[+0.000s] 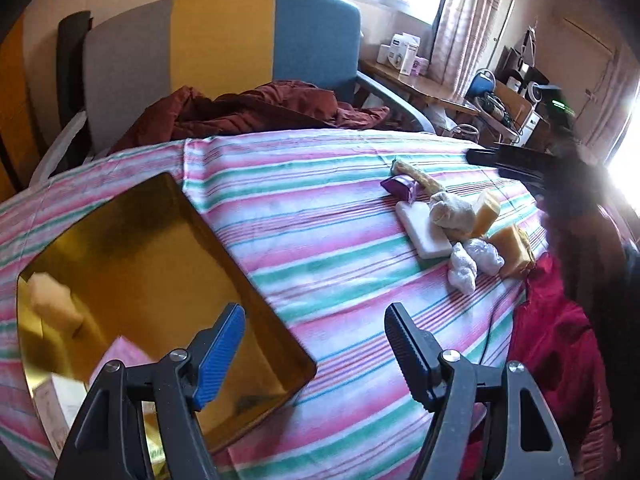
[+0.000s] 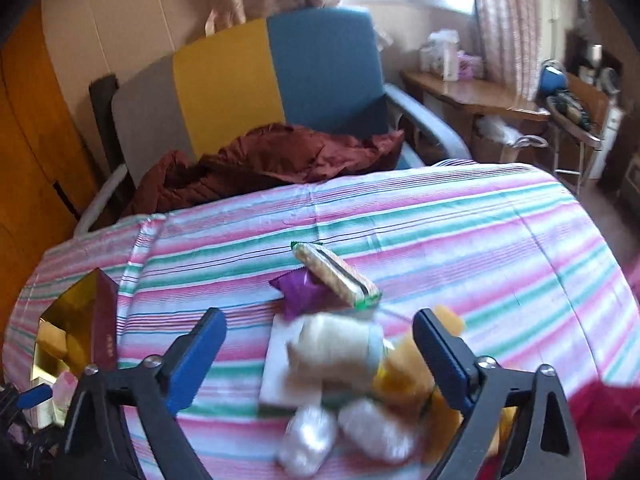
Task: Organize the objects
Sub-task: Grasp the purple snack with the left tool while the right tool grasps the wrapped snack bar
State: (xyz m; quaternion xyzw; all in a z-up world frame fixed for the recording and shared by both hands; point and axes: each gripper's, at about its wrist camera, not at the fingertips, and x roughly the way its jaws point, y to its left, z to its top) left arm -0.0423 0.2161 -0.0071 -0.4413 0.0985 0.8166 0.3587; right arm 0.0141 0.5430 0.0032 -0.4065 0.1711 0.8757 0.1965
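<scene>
Blurring right tool (image 2: pixel 320 354), open over smeared, unreadable snack pile (image 2: pixel 340 372).

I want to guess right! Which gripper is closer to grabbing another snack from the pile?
Probably the right gripper: its open jaws hang over the pile. The left gripper is open by the gold box, away from the pile.

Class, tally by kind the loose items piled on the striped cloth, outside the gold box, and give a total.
Purple packet: 1
Long biscuit pack: 1
White flat slab: 1
Cream bundle: 1
Yellow blocks: 2
White wrapped lumps: 2
Total: 8
</scene>
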